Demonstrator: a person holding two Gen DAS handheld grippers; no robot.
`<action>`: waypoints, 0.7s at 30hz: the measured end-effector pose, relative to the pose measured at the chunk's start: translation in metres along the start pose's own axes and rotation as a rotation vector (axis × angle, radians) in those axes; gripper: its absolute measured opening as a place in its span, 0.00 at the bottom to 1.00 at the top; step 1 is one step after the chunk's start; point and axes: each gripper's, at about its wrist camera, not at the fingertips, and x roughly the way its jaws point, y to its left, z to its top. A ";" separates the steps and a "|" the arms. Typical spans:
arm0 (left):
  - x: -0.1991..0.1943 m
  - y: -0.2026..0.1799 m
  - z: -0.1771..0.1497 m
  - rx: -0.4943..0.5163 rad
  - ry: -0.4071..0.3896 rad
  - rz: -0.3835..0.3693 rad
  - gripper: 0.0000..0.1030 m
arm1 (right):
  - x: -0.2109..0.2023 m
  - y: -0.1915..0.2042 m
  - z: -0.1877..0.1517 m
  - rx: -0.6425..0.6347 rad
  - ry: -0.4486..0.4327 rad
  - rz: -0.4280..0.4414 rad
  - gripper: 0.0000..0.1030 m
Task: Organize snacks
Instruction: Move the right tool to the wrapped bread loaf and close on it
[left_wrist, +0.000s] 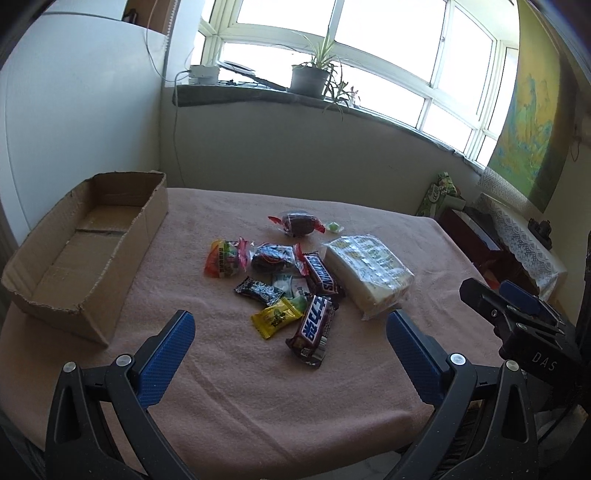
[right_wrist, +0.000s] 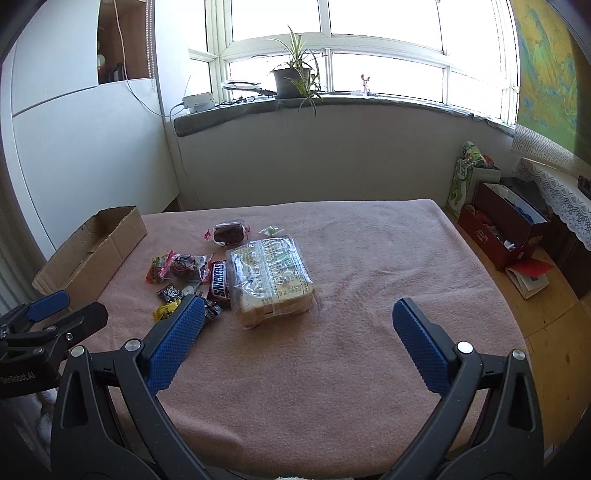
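A pile of small snacks lies mid-table: two Snickers bars, a yellow candy pack, a black packet, a colourful pouch and two dark wrapped cakes. A large clear-wrapped biscuit pack lies to their right. An open cardboard box stands empty at the left. My left gripper hangs open above the near side of the pile, holding nothing. My right gripper is open over the cloth, right of the biscuit pack.
A pink cloth covers the table. Beyond its right edge, on the floor, stand a red box and a green carton. A windowsill with a potted plant runs behind. A white cabinet stands at the left.
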 end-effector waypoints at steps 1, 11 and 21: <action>0.006 -0.001 0.000 -0.004 0.009 -0.013 1.00 | 0.004 -0.006 0.003 0.016 0.016 0.021 1.00; 0.052 -0.013 -0.001 -0.078 0.140 -0.168 0.77 | 0.046 -0.022 0.027 0.004 0.116 0.143 1.00; 0.088 -0.030 0.017 -0.130 0.205 -0.287 0.63 | 0.112 -0.037 0.034 0.079 0.288 0.337 0.76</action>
